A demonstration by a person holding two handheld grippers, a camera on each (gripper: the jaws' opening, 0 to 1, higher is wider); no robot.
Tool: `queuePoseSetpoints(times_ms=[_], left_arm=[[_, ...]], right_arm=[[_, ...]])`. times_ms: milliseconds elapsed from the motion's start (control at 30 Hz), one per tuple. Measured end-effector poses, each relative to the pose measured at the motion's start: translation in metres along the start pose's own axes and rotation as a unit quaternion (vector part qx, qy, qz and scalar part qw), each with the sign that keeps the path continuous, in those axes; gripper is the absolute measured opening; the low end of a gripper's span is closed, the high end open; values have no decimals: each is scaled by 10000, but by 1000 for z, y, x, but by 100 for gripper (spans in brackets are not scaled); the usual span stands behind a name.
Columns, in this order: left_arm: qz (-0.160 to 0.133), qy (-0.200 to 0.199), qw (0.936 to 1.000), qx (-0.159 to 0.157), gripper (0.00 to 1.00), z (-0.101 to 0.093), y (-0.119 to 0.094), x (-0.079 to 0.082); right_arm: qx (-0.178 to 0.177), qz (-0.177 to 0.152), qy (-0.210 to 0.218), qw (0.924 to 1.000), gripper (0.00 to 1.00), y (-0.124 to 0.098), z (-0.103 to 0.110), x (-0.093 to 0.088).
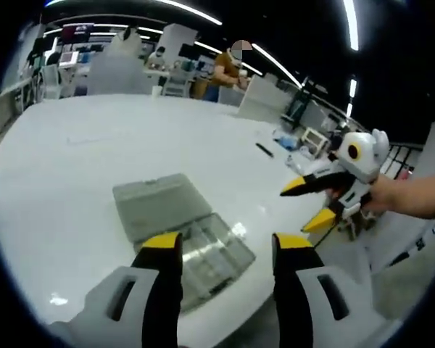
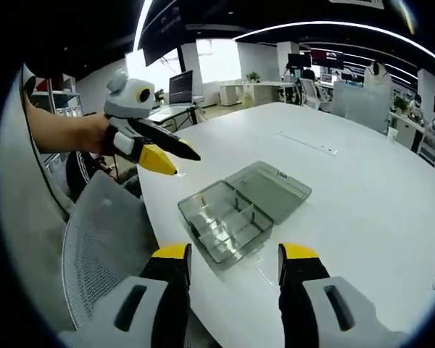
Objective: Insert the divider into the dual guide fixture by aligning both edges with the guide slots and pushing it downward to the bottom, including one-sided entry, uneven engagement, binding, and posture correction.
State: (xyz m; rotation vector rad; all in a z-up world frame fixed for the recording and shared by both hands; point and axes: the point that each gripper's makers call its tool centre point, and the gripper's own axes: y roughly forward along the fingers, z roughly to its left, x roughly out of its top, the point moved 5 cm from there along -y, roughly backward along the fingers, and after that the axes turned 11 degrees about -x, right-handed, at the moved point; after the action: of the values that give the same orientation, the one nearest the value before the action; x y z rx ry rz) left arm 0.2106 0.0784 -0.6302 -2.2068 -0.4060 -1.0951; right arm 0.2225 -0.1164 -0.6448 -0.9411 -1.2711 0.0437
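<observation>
A clear plastic compartment box (image 1: 216,254) lies open on the white table (image 1: 94,145), its flat lid (image 1: 156,206) folded out beside it. In the right gripper view the box (image 2: 225,217) shows thin clear partitions inside, with the lid (image 2: 272,190) to its right. My left gripper (image 1: 227,246) hovers open just over the box, nothing between its jaws. My right gripper (image 2: 235,254) is open too, a little short of the box. The right gripper (image 1: 296,210) enters the left gripper view from the right, off the table's edge. The left gripper (image 2: 183,164) stands open beside the box's left.
A grey mesh chair (image 2: 101,239) stands against the table edge near the box. A black pen (image 1: 264,150) lies farther along the table, with small clutter (image 1: 304,138) behind it. A person (image 1: 225,69) stands at desks far behind.
</observation>
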Motion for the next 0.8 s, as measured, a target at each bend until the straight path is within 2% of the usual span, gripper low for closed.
queuePoseSetpoints(times_ms=[433, 800], left_arm=[[22, -2, 10000, -68, 48, 1, 5, 0], [57, 39, 9999, -122, 48, 0, 7, 2]], right_arm=[[-95, -46, -153, 9998, 36, 4, -13, 0], [-136, -82, -66, 9999, 39, 4, -21, 2]])
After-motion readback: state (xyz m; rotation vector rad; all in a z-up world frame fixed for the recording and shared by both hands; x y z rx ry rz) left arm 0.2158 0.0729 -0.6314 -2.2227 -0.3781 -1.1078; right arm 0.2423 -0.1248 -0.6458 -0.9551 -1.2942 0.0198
